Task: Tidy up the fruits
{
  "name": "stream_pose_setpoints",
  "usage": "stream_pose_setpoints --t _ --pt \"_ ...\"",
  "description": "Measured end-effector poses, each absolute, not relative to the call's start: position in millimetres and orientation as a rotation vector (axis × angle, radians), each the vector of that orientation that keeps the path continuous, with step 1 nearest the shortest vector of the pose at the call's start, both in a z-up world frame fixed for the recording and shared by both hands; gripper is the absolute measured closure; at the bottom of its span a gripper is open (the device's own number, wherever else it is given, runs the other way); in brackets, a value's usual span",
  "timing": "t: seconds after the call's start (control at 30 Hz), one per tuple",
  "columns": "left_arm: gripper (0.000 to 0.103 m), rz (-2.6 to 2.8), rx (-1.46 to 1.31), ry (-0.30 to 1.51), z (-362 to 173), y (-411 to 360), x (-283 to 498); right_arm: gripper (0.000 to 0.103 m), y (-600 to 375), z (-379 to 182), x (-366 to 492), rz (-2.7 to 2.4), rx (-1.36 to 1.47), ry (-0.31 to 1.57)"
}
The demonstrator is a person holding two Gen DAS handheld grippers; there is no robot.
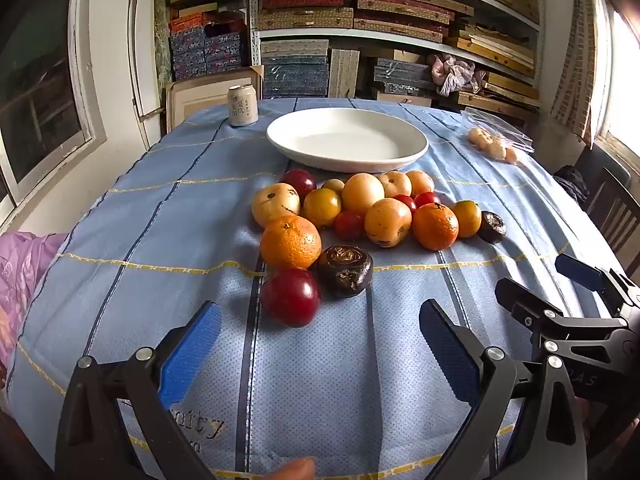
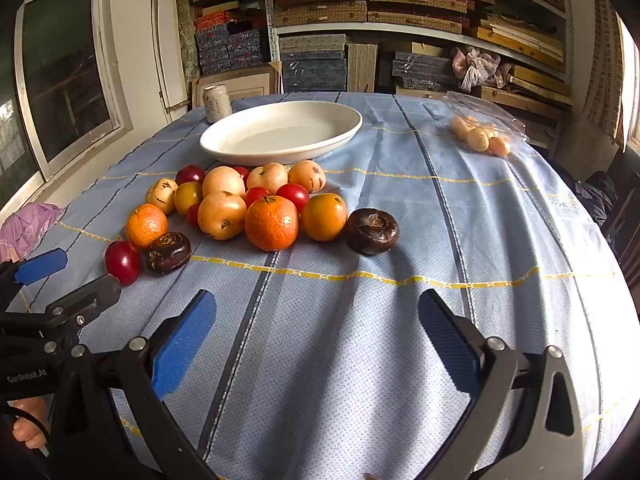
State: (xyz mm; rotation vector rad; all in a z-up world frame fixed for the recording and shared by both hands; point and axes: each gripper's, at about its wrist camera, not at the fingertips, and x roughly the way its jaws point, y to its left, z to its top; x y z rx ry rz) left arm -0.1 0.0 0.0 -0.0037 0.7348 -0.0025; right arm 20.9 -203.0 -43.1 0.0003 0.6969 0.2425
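A pile of fruit lies on the blue tablecloth in front of an empty white plate, which also shows in the right wrist view. In the pile are oranges, red plums, pale yellow fruits and dark brown water chestnuts. My left gripper is open and empty, just short of the nearest red plum. My right gripper is open and empty, nearer than the fruit, over bare cloth. Each gripper shows at the edge of the other's view.
A drink can stands at the back left of the table beside the plate. A clear plastic bag of small pale fruits lies at the back right. Shelves of boxes stand behind the table, a window at left, a dark chair at right.
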Motion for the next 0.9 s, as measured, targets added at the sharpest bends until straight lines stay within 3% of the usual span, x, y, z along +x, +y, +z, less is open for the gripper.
stream_pose_setpoints --t 0.9 --pt "0.003 0.03 -0.006 0.793 -26.3 9.3 13.7 0.004 -203.3 -51.1 28.9 0.233 -0.006 0.738"
